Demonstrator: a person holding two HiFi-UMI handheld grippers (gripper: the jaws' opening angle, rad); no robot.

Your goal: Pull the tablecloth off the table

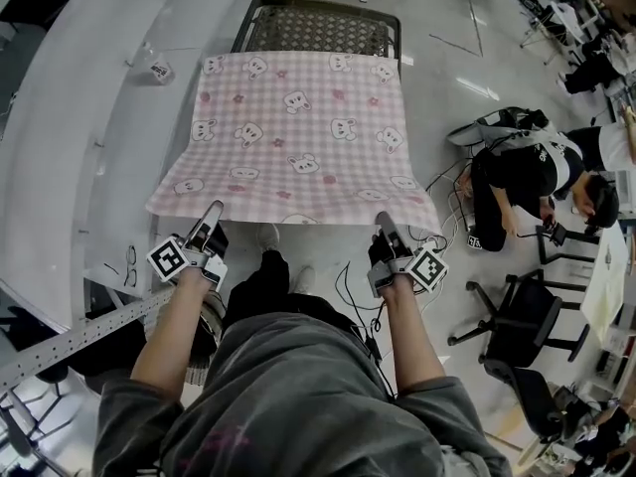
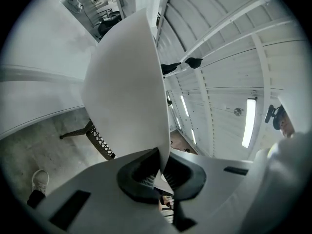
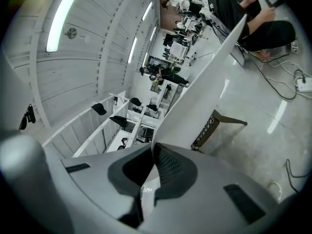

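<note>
Pinching one near corner each, jaws pressed onto the fabric, the left gripper [image 1: 211,217] and right gripper [image 1: 384,222] hold the thin, limp pink tablecloth [image 1: 298,137], spread over the mesh table [image 1: 318,26] and apparently light enough to slide.

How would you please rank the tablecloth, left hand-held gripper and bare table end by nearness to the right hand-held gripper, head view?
1. tablecloth, clamped by the right hand-held gripper
2. left hand-held gripper, leftward
3. bare table end, far ahead
</note>
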